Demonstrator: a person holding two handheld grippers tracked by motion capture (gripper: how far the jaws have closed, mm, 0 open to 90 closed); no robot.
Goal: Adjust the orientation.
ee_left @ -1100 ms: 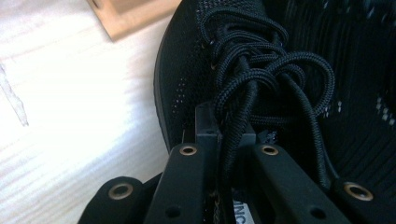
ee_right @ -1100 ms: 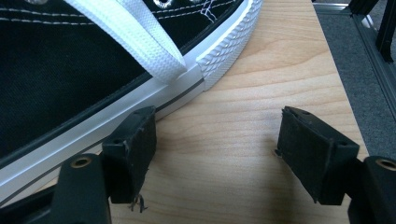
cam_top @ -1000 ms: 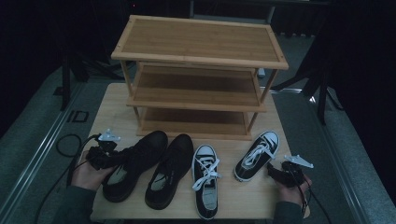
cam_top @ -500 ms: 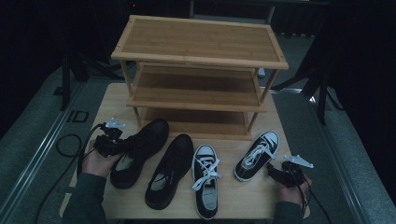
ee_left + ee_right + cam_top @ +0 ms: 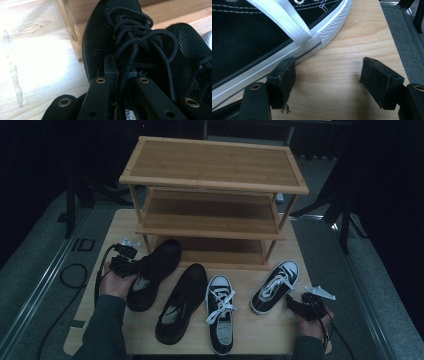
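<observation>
While the left tool (image 5: 131, 264) is pinching the black mesh shoe (image 5: 152, 272) just ahead of it, the rack (image 5: 212, 200) is standing beyond. In the left gripper view its jaws are clamping the soft collar beside the laces (image 5: 140, 42); the shoe looks light and floppy. The right tool (image 5: 327, 82) is resting spread, the sneaker (image 5: 262, 37) touching its left jaw.

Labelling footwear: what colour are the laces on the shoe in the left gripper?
Black laces, matching the black mesh shoe; left gripper view.

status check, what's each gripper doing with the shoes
Left gripper shut on black mesh lace-up shoe, toe at wooden three-tier rack. Right gripper open beside black-and-white canvas sneaker. Rack's corner post close by toe.
</observation>
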